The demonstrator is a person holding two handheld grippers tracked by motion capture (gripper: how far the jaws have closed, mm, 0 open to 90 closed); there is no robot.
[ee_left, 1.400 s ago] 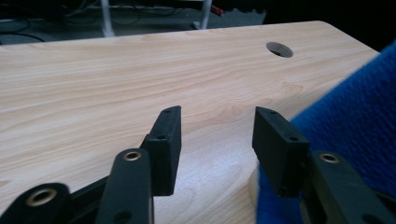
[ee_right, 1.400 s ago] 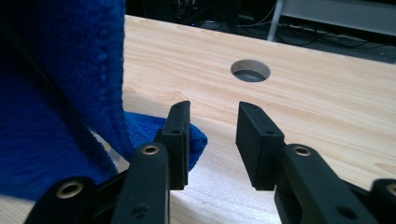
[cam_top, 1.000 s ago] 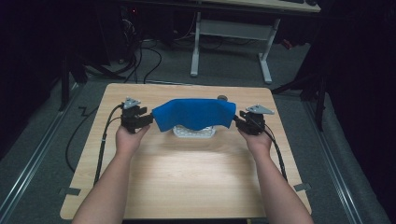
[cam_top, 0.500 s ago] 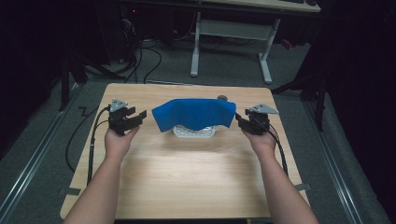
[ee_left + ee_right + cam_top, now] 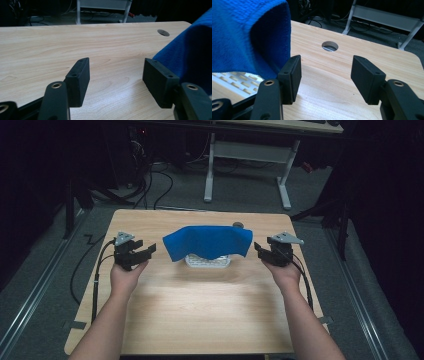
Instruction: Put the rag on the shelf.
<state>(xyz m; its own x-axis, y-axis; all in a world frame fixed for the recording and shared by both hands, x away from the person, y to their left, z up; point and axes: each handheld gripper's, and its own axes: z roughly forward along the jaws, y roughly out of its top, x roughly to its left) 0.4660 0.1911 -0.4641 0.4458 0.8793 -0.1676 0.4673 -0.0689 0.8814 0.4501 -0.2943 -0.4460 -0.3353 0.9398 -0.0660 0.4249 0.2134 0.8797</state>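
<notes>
At the left of the high view the left gripper (image 5: 142, 253) is held just above the table (image 5: 200, 310), well apart from the cloth (image 5: 207, 242); its jaws have just been opening and stand wide, with nothing between them but bare wood, as the left gripper view confirms, where the cloth (image 5: 192, 57) is seen just beyond the right-hand jaw and not touched by it. In the centre, toward the upper part of the frame, the blue cloth is draped over a white slatted basket (image 5: 207, 262), so that most of the basket is hidden and only its front rim shows below the hanging edge. At the right the right gripper (image 5: 261, 251) is held near the cloth's right edge, jaws likewise just opened wide and empty; in the right gripper view the cloth (image 5: 247, 35) hangs just past the left-hand jaw, the basket (image 5: 234, 82) showing beneath it. The covering is judged done and the cloth released, so little is left beyond withdrawal of both hands. The table is pale wood with a round cable hole (image 5: 238, 225) near its far edge. Beyond it a grey floor, loose cables (image 5: 160, 180) and a white desk frame (image 5: 250, 165) are seen in a dark room.
</notes>
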